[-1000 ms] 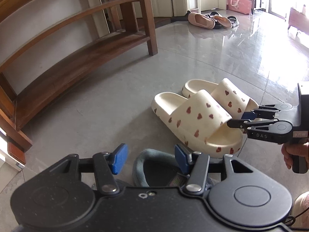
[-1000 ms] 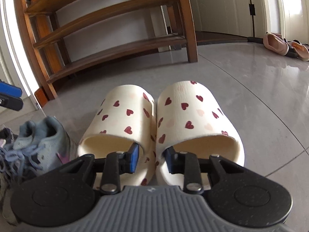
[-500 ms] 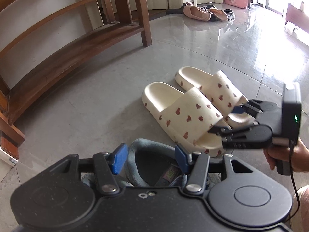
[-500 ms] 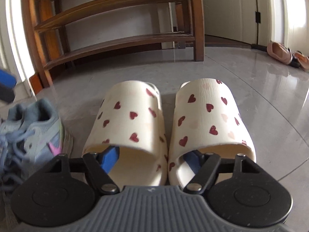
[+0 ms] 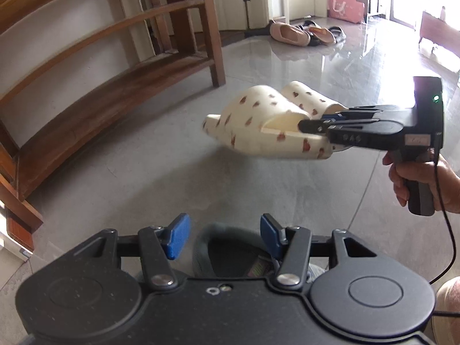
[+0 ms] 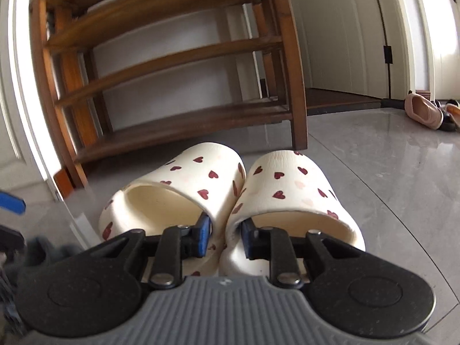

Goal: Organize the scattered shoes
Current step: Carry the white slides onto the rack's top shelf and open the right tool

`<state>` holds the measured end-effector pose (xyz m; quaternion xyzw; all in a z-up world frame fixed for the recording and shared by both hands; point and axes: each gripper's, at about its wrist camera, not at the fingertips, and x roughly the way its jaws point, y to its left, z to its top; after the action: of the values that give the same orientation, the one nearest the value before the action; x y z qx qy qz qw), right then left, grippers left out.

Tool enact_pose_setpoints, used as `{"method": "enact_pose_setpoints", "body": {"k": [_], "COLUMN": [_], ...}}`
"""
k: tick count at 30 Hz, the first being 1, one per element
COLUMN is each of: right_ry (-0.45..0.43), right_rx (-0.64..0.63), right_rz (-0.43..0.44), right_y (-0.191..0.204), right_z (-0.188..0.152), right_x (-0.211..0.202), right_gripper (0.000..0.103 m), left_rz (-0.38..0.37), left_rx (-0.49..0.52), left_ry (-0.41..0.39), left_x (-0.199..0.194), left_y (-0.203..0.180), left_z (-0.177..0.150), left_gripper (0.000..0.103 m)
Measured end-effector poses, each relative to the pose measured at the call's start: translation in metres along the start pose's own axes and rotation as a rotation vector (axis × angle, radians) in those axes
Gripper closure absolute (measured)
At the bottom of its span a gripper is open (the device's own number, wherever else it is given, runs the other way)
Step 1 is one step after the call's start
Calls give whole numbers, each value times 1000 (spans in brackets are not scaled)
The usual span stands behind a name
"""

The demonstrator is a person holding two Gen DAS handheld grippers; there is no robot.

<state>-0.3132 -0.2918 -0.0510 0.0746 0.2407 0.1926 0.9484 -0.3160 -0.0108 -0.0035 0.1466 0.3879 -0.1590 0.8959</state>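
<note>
The right gripper (image 6: 222, 236), jaws clamped on both heart-print slippers' (image 5: 267, 123) inner walls, holds them airborne; one could slip free; left gripper (image 5: 224, 237) jaws apart above a grey sneaker (image 5: 230, 256).

The grey sneaker (image 5: 230, 253) is mostly hidden behind the left tool (image 5: 224, 237) (only its collar shows).

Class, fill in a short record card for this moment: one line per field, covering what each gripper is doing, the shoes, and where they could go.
right gripper: shut on the cream heart-print slippers, pinching their inner walls together
slippers: both lifted off the grey floor
left gripper: open, above a grey sneaker
storage: wooden shoe rack, visible shelves bare
other shoes: pink slipper by the far doorway
</note>
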Motion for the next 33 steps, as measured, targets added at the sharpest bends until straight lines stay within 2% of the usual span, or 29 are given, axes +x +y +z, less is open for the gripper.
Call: {"method": "enact_pose_setpoints", "body": {"k": [4, 10, 14, 18, 21, 22, 23, 26, 30, 33], "right_ry": [-72, -280, -434, -566, -633, -639, -649, -642, -603, -567], "right_rx": [6, -85, -135, -159, -209, -217, -246, -262, -277, -279], "right_rz": [10, 55, 106, 157, 146, 141, 120, 113, 108, 133], "right_y": [5, 32, 58, 86, 111, 114, 125, 138, 149, 152], "right_z": [28, 118, 206, 310, 385, 395, 422, 477, 513, 526], "right_x": [-19, -57, -84, -102, -102, -102, -95, -67, -39, -29], "right_gripper": [77, 75, 74, 74, 72, 72, 72, 72, 71, 71], "left_rz": [26, 65, 90, 108, 125, 138, 150, 188, 287, 370], "left_rx": [-31, -78, -134, -184, -195, -200, -202, -208, -222, -262], "left_ry": [-61, -152, -218, -330, -388, -407, -410, -418, -433, -451], "left_x": [-15, -38, -61, -103, -124, -132, -136, -147, -170, -192], "left_y": [11, 27, 41, 61, 69, 71, 73, 77, 92, 110], "left_z": [16, 40, 64, 101, 118, 123, 128, 142, 169, 196], "left_gripper": [49, 49, 49, 47, 44, 42, 42, 42, 42, 42]}}
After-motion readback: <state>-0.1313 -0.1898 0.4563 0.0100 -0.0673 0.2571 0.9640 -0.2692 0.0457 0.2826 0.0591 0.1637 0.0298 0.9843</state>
